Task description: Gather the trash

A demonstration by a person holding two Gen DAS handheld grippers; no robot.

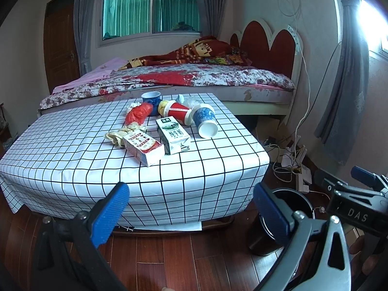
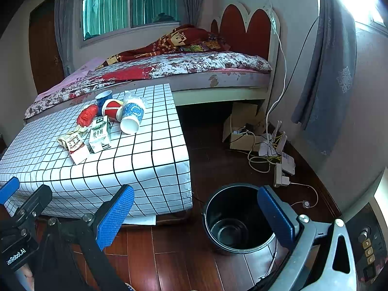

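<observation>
status: collection not begun, as far as the views show. the black bin (image 2: 238,218) stands on the wooden floor just off the surface's near right corner, and what shows of its inside is bare

all trash lies on the checked surface (image 1: 72,150), clustered from the middle toward the far edge:
- milk carton (image 1: 172,135), lying flat near the middle
- red-and-white box (image 1: 143,148), just left of the carton, closest of all to the near edge
- crumpled yellowish wrapper (image 1: 120,134), touching the box on its far left side
- red plastic bag (image 1: 138,113), farther back
- red paper cup (image 1: 175,113) and blue-patterned paper cup (image 1: 205,120), both tipped on their sides, side by side on the right of the cluster
- small blue cup (image 1: 150,97), upright near the far edge
- clear plastic scrap (image 1: 191,101), behind the tipped cups; its contact with them cannot be judged

left tool (image 1: 191,208): fingers spread wide, nothing between them, held short of the near edge. right tool (image 2: 196,213): likewise spread and empty, poised near the bin

remaining: every listed item. judgement: the box or the carton is the easiest first pick, being closest to the near edge
</observation>
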